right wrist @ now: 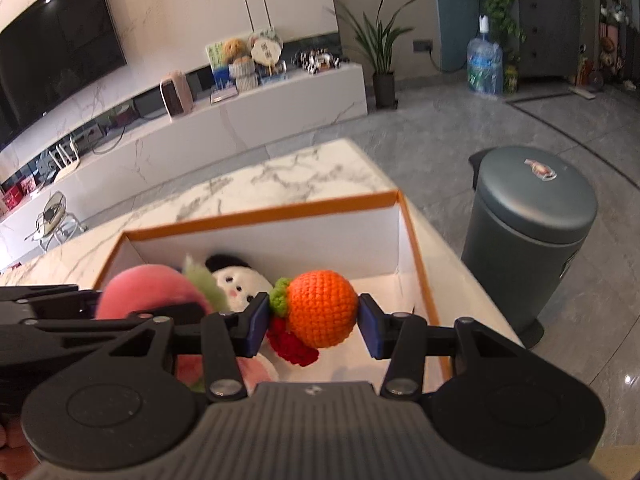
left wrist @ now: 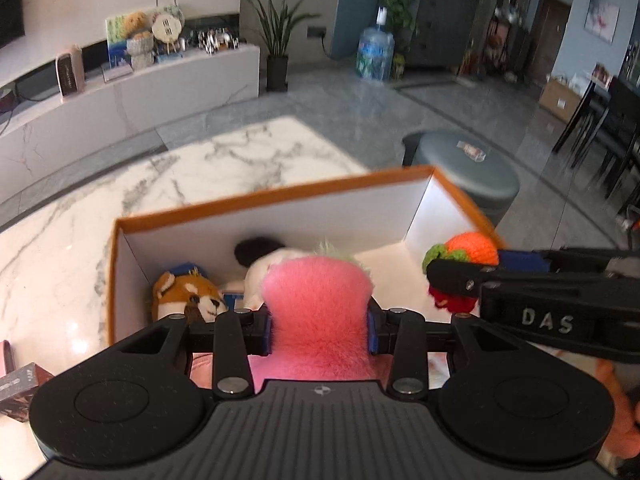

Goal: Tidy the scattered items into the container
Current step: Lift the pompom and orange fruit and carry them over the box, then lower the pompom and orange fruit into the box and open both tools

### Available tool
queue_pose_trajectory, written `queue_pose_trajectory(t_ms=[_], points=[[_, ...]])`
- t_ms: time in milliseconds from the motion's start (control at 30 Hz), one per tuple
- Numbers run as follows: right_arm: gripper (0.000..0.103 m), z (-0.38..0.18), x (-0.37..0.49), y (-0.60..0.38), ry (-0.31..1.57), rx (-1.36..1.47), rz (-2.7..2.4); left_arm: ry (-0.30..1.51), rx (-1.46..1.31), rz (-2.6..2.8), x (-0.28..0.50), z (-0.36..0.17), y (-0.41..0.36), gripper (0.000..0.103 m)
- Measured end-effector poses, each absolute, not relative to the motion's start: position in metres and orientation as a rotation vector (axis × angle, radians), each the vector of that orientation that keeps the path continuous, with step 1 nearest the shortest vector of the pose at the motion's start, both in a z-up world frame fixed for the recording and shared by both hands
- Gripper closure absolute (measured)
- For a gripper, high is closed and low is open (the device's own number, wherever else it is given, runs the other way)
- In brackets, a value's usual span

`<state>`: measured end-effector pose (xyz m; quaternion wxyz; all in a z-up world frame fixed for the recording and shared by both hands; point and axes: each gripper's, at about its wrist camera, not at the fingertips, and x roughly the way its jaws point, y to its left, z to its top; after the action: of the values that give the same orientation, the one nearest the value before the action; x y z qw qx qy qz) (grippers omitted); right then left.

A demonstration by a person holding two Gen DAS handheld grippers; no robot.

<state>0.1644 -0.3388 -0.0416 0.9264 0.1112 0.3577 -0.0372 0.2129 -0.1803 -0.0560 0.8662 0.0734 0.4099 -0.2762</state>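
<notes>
An orange-rimmed white box [left wrist: 276, 194] [right wrist: 256, 212] stands on the marble table. My left gripper [left wrist: 319, 326] is shut on a pink plush peach [left wrist: 316, 312] and holds it over the box; the peach also shows in the right wrist view [right wrist: 148, 288]. My right gripper [right wrist: 314, 320] holds an orange crocheted fruit [right wrist: 322, 306] with green and red parts over the box. Its left pad touches the fruit and the right pad [right wrist: 370, 334] stands a little apart. The fruit also shows in the left wrist view [left wrist: 472, 246]. In the box lie a brown plush animal [left wrist: 188, 298] and a white plush with black hair [right wrist: 240, 280].
The marble table [left wrist: 224, 164] extends beyond the box. A grey round bin [right wrist: 532, 216] stands on the floor right of the table. A dark small box [left wrist: 20, 388] lies on the table at the left. A TV cabinet runs along the far wall.
</notes>
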Motion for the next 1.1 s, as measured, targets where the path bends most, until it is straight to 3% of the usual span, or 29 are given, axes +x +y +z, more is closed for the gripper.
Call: queue_pose_trajectory(t_ms=[300,400,533,833,900,967,1100], points=[[0.053,-0.065,0.190,-0.345,0.812,0.240,-0.055,0.912,0.185,-0.639,0.221,-0.080,-0.186,0.056],[0.053,-0.073,0.197,-0.346,0.856,0.257,-0.045,0.929,0.202,-0.641,0.223,-0.080,-0.188,0.050],[0.053,-0.077,0.200,-0.344,0.881,0.248,-0.043,0.897,0.226,-0.614,0.215,-0.076,-0.185,0.033],[0.052,-0.082,0.201,-0.345,0.910,0.260,-0.047,0.812,0.219,-0.582,0.200,-0.052,-0.171,0.031],[0.052,-0.082,0.201,-0.343,0.914,0.253,-0.049,0.801,0.173,-0.598,0.201,-0.044,-0.163,0.036],[0.052,-0.083,0.200,-0.343,0.918,0.257,-0.051,0.814,0.158,-0.612,0.204,-0.039,-0.160,0.064],[0.052,-0.082,0.198,-0.339,0.914,0.254,-0.046,0.855,0.200,-0.620,0.204,-0.048,-0.164,0.082]])
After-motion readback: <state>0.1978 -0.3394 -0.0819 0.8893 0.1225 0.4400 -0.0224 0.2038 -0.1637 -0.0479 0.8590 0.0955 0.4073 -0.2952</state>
